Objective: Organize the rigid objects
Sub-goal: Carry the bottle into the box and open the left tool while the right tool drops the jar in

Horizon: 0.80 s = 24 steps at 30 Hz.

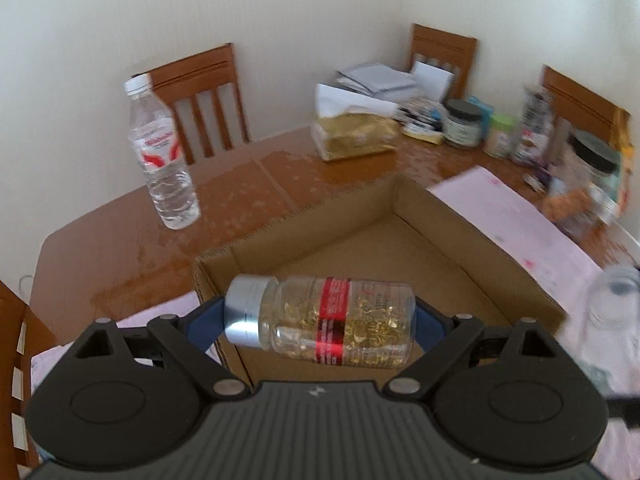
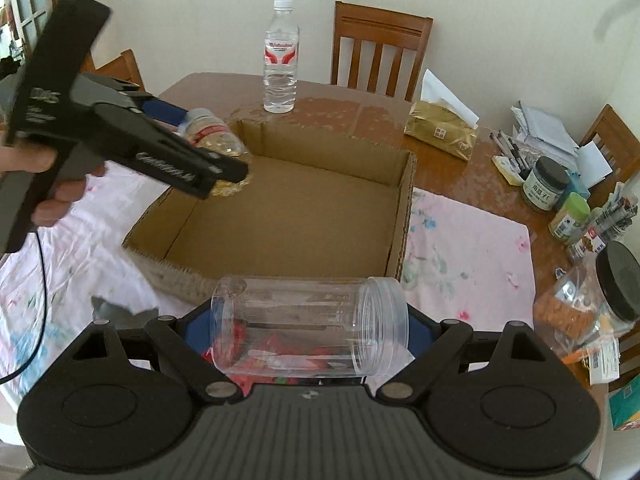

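Observation:
My left gripper (image 1: 318,316) is shut on a clear pill bottle (image 1: 340,322) with a silver cap, red label and golden capsules, held sideways above the near corner of an open cardboard box (image 1: 404,196). In the right wrist view the left gripper (image 2: 208,148) holds the pill bottle (image 2: 216,136) over the box's (image 2: 404,208) left edge. My right gripper (image 2: 310,330) is shut on an empty clear plastic jar (image 2: 308,324) without a lid, held sideways in front of the box's near wall.
A water bottle (image 2: 281,60) stands beyond the box on the wooden table (image 2: 340,104). A gold tissue pack (image 2: 440,130), pens, papers and several lidded jars (image 2: 546,184) crowd the right side. A pink floral cloth (image 2: 464,264) lies under the box. Chairs surround the table.

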Tool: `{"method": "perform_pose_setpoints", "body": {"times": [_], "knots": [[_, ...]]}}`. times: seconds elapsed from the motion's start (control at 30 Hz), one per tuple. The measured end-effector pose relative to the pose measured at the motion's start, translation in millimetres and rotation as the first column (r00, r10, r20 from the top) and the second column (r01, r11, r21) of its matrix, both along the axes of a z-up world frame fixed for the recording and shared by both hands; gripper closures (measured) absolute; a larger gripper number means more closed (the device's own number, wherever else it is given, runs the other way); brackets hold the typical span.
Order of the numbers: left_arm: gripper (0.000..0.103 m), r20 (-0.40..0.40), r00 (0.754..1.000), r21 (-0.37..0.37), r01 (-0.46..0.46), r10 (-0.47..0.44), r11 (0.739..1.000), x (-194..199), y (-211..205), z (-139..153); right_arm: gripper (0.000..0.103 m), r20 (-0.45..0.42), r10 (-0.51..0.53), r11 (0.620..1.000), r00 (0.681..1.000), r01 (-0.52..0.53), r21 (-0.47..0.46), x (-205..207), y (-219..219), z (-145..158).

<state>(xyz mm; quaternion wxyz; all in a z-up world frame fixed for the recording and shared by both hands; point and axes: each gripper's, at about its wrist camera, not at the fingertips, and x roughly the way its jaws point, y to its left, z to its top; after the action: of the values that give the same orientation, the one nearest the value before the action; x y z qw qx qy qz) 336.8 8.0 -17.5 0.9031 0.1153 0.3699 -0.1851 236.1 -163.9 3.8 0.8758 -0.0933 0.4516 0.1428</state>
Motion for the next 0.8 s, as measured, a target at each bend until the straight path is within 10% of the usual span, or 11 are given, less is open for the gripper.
{"method": "perform_pose_setpoints", "body": {"times": [0.8], "knots": [[0.004,-0.003,0.986,-0.070,-0.169,0.169,0.983,-56,82,2,0.003,0.029,-0.013,0.999,0.999,0.014,-0.029,123,34,-11]]}}
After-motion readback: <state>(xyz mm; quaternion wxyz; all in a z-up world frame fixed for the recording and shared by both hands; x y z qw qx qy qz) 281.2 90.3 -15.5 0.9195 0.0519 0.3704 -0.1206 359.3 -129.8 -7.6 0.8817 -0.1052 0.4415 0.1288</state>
